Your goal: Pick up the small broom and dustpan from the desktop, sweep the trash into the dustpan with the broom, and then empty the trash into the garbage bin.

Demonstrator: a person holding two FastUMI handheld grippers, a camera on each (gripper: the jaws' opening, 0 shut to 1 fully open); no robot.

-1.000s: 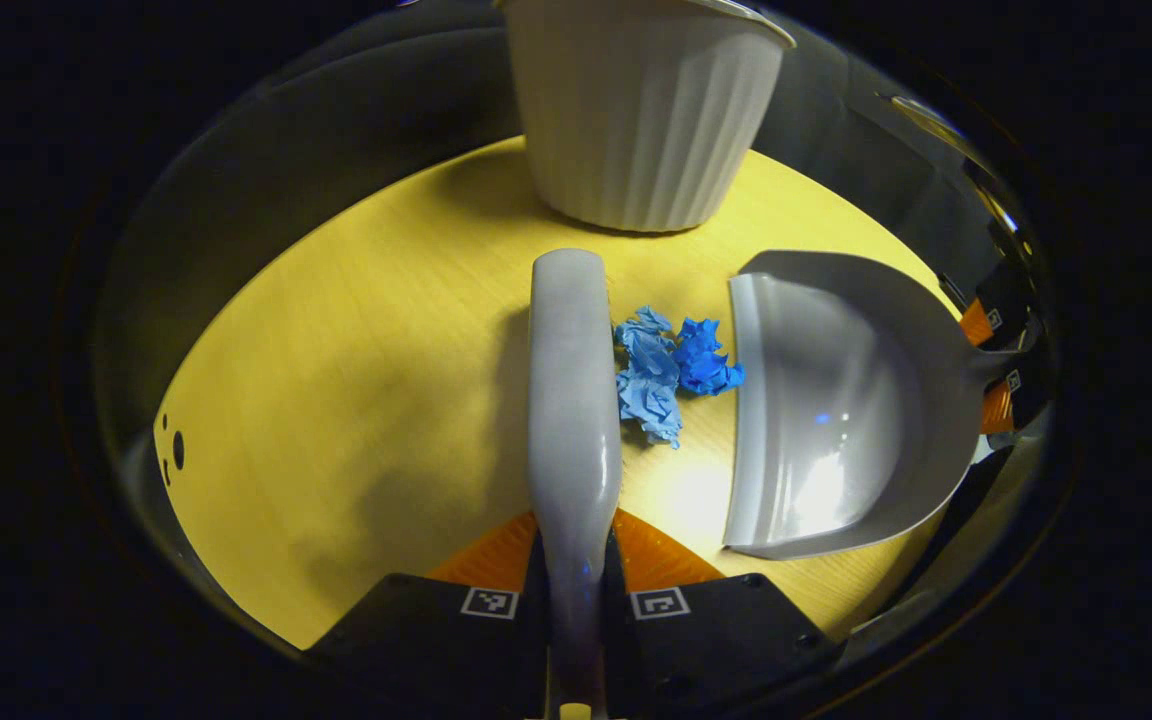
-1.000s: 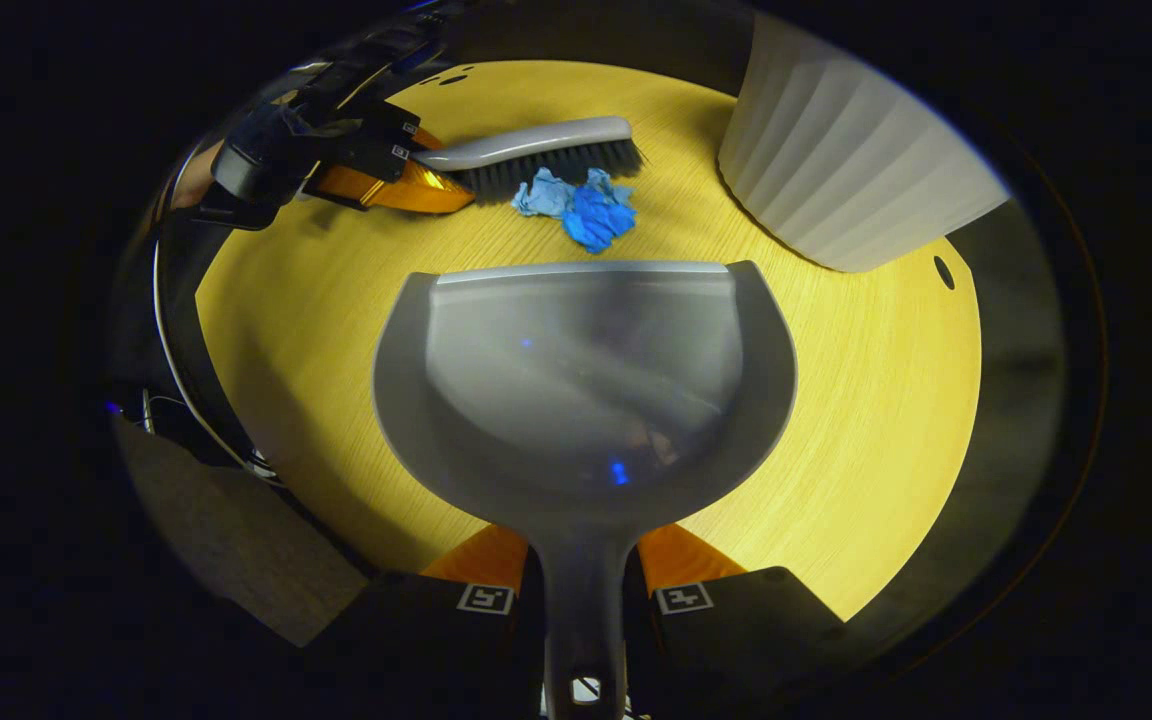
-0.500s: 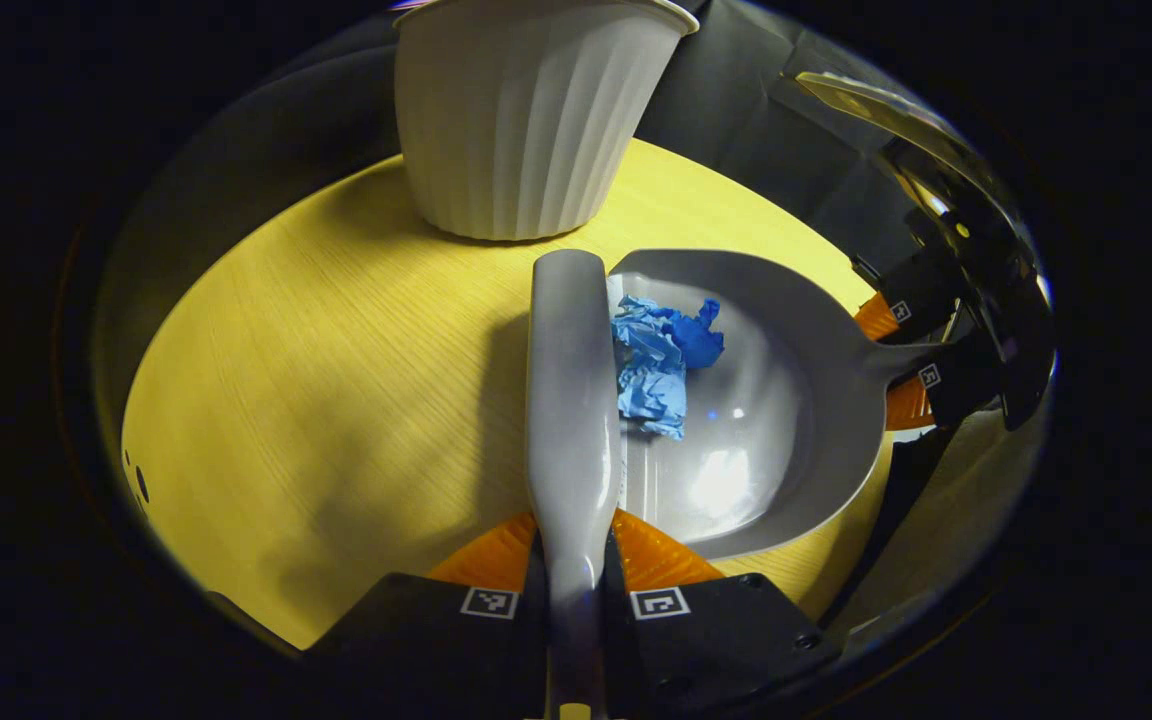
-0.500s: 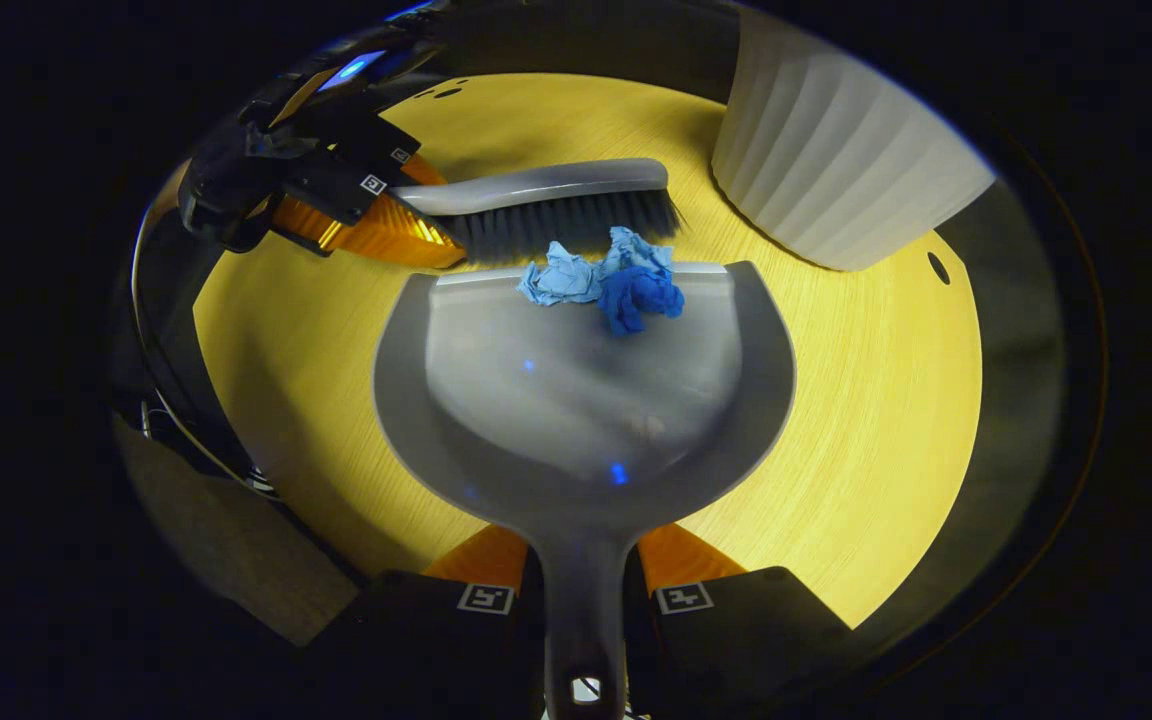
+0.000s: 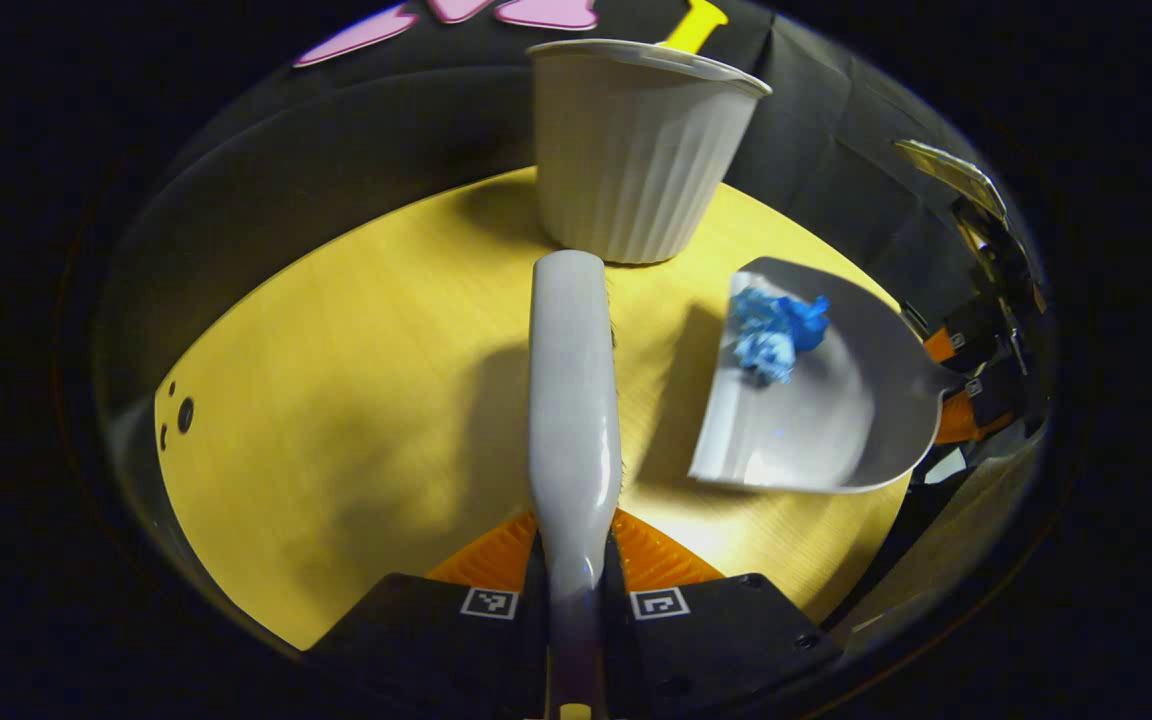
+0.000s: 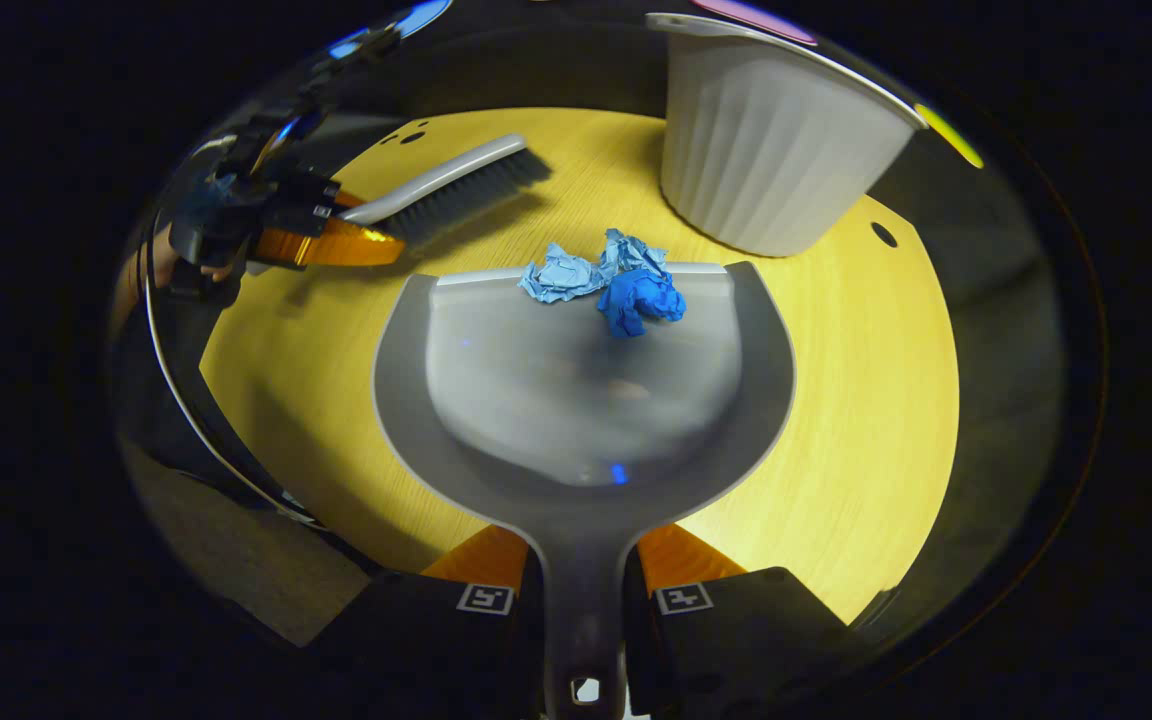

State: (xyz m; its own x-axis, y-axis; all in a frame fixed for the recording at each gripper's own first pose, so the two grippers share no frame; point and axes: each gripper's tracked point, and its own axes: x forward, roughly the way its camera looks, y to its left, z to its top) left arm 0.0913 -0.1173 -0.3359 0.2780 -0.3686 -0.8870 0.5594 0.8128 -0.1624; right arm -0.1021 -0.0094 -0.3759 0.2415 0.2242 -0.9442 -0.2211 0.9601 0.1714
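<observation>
The left claw (image 5: pixel 576 600) is clamped on the handle of the small grey plastic broom (image 5: pixel 573 400), which points forward over the yellow wood-grain bench (image 5: pixel 356 380) toward the white ribbed plastic garbage bin (image 5: pixel 636 150) standing at the far edge. In the right gripper view the broom's dark bristles (image 6: pixel 466 190) face down near the bench, well apart from the pan. The right claw (image 6: pixel 584 600) is clamped on the handle of the grey plastic dustpan (image 6: pixel 586 400). The crumpled blue paper trash (image 6: pixel 616 285) lies inside the dustpan just behind its front lip. In the left gripper view the dustpan appears tilted, its lip casting a shadow on the bench, with the right claw at its handle on the right. The bin stands just beyond the dustpan's lip, to the right.
</observation>
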